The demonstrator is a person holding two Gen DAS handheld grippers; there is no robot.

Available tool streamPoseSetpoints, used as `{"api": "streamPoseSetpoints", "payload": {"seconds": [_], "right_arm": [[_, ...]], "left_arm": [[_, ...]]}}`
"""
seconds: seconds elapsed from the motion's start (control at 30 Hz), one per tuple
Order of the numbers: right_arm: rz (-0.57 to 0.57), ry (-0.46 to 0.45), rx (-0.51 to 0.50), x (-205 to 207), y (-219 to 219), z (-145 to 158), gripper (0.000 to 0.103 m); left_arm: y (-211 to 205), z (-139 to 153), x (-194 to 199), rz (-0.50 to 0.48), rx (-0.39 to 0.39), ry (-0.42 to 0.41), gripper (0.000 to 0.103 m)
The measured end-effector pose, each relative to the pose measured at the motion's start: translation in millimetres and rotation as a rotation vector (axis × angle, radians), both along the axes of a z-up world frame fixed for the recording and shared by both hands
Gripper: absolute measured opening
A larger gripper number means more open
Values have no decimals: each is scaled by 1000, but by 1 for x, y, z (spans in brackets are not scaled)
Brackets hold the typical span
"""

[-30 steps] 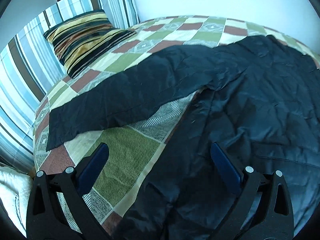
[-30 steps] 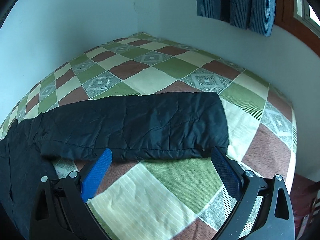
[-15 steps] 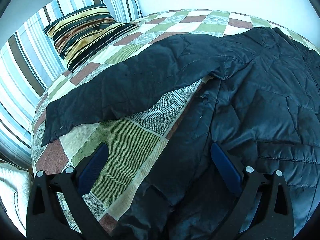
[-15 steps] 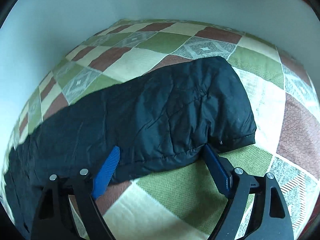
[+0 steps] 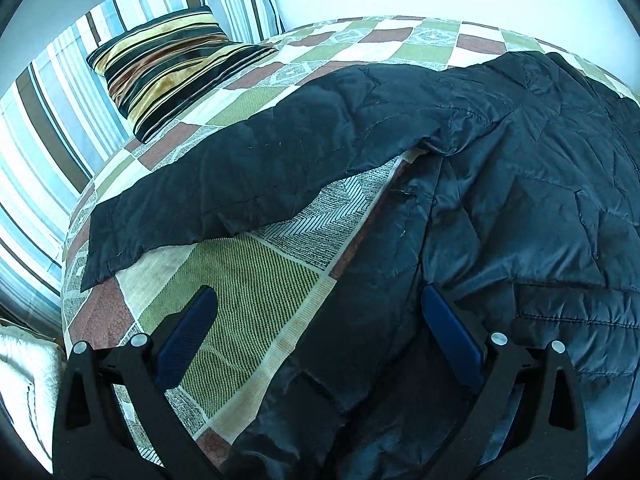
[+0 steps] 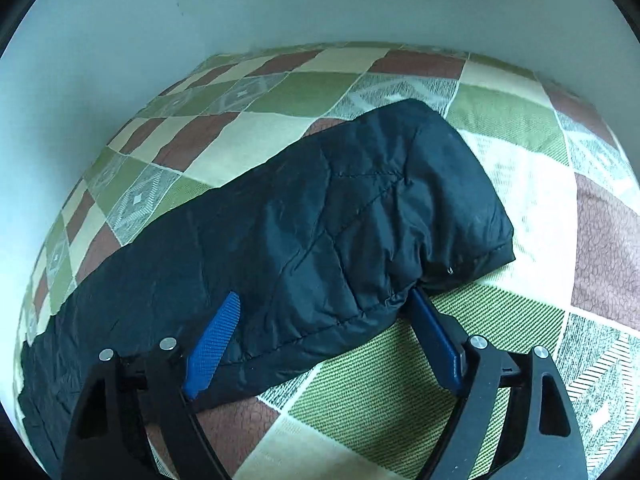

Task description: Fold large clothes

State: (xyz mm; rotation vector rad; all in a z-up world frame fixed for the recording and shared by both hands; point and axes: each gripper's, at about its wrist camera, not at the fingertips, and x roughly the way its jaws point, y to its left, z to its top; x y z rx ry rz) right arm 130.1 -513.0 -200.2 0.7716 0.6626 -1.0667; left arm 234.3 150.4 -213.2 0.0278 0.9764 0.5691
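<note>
Sleeve-fold step: sleeve cuff (image 6: 460,216) of black jacket (image 5: 520,184) is straddled by released right gripper (image 6: 324,340), closing needed; left gripper (image 5: 316,320) released.

Bed (image 5: 256,280) w/ checked green/brown/cream cover sits in a corner of pale walls (image 6: 120,40), w/ a striped cushion (image 5: 168,68) leaning on blue/white/brown striped pillows (image 5: 48,120) at its head, lit by soft, even daylight.

Black left gripper (image 5: 318,330) (silver screws), ribbed, seemingly rubbery blue pads (image 5: 188,334)
</note>
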Motion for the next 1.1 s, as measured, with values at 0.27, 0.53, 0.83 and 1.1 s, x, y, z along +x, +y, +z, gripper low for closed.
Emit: {"api": "streamPoseSetpoints", "payload": {"seconds": [0.27,0.53,0.83,1.1], "right_arm": [[28,-78,-17,-5,0,5,31],[86,-77,-88,6,14,28,15],[280,-70,-319,46,80,93,13],[514,-96,-402,112,158,124,12]], "left_arm": [[0,-2,1,1,-3,0,101],[1,-5,3,2,-13,1,101],[3,-7,3,5,-26,-2,101],[3,-8,4,5,-34,-1,101]]}}
